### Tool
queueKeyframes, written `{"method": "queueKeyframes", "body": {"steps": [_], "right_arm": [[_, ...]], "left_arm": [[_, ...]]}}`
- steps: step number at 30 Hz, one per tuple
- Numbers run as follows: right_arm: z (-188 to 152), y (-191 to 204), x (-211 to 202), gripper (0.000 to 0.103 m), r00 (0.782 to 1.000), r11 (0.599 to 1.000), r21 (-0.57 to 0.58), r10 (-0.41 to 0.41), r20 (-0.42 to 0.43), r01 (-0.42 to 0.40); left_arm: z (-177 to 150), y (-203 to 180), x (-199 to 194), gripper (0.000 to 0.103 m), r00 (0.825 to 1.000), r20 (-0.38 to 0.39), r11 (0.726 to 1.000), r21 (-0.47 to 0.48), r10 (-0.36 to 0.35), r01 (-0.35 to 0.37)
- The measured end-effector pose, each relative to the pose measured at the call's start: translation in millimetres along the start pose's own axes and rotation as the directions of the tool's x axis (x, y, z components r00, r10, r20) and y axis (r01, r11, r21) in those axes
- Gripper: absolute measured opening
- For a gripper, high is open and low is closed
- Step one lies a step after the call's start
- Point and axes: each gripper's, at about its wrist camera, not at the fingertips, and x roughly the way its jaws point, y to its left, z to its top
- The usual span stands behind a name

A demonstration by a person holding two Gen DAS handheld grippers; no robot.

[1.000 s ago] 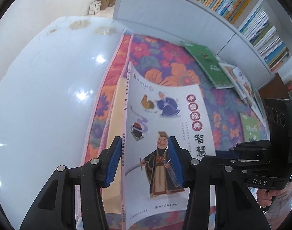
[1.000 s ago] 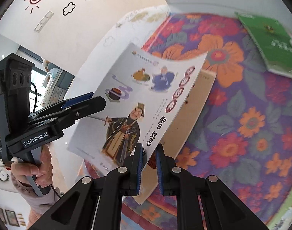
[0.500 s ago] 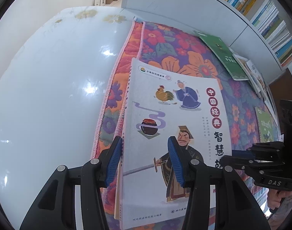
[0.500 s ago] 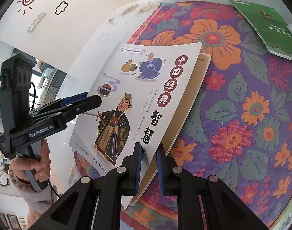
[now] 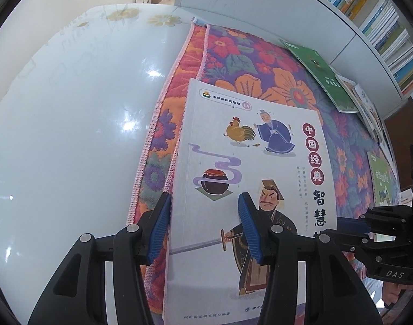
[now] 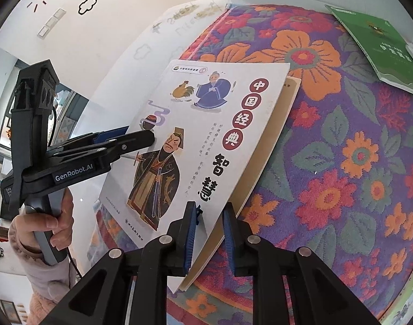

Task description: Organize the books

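A white picture book [image 5: 249,168] with a rooster, a robed man and red Chinese title circles lies flat on a tan book [image 6: 263,162] on the floral cloth [image 5: 260,62]. My left gripper [image 5: 203,227] is open, its jaws straddling the book's left spine edge. My right gripper [image 6: 207,239] is open a little around the white book's right edge; its fingers do not press the cover. A green book [image 6: 374,46] lies at the far right of the cloth, also shown in the left wrist view [image 5: 320,78].
A glossy white tabletop [image 5: 71,135] lies left of the cloth. A white bookshelf [image 5: 382,13] full of upright books stands behind. Several thin books [image 5: 369,108] lie along the cloth's far right edge, one green one [image 5: 381,181] near the right gripper.
The white book came down from a curled, lifted pose to lie flat on the tan book. My right gripper's jaws opened off its edge.
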Motion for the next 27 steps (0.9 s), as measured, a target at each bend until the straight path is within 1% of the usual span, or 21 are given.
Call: {"method": "queueKeyframes", "body": {"steps": [3, 6, 7, 9, 11, 15, 20, 23, 25, 27], "right_arm": [[-1, -2, -1, 0.018, 1.000, 1.000, 0.018, 0.007, -0.003, -0.007], [-2, -6, -3, 0.018, 1.000, 0.998, 0.060, 0.017, -0.009, -0.016], [-4, -8, -5, 0.018, 1.000, 0.997, 0.072, 0.009, -0.008, -0.009], [-5, -11, -7, 0.018, 1.000, 0.996, 0.085, -0.030, -0.009, 0.031], [-6, -13, -6, 0.018, 0.999, 0.995, 0.087, -0.047, -0.022, 0.049], [-9, -17, -2, 0.018, 1.000, 0.994, 0.106, 0.000, -0.029, 0.003], [-11, -12, 3, 0.021, 0.999, 0.994, 0.107, 0.018, -0.032, -0.014], [-14, -15, 2, 0.021, 0.999, 0.991, 0.132, 0.027, -0.023, -0.024], [-17, -21, 0, 0.021, 0.999, 0.989, 0.144, 0.039, -0.014, -0.037], [-17, -25, -1, 0.021, 0.998, 0.987, 0.153, 0.057, -0.006, -0.055]], "left_arm": [[1, -1, 0, 0.047, 1.000, 0.002, 1.000, 0.008, 0.002, -0.002], [2, 4, 1, 0.047, 1.000, 0.008, 1.000, -0.006, -0.029, 0.029], [2, 5, 1, 0.047, 0.999, 0.008, 0.999, -0.018, -0.039, 0.040], [3, 5, 2, 0.047, 0.999, 0.012, 0.999, -0.024, -0.042, 0.042], [3, 1, 2, 0.047, 1.000, 0.014, 1.000, -0.015, -0.022, 0.022], [4, -4, 4, 0.049, 1.000, 0.015, 1.000, -0.011, 0.006, -0.006], [6, -7, 4, 0.049, 1.000, 0.013, 1.000, -0.001, 0.024, -0.024], [7, -7, 4, 0.049, 0.999, 0.016, 0.999, 0.006, 0.034, -0.034], [9, -10, 2, 0.049, 0.997, 0.026, 0.998, 0.014, 0.066, -0.067], [12, -16, -2, 0.051, 0.994, 0.053, 0.994, 0.026, 0.100, -0.102]]}}
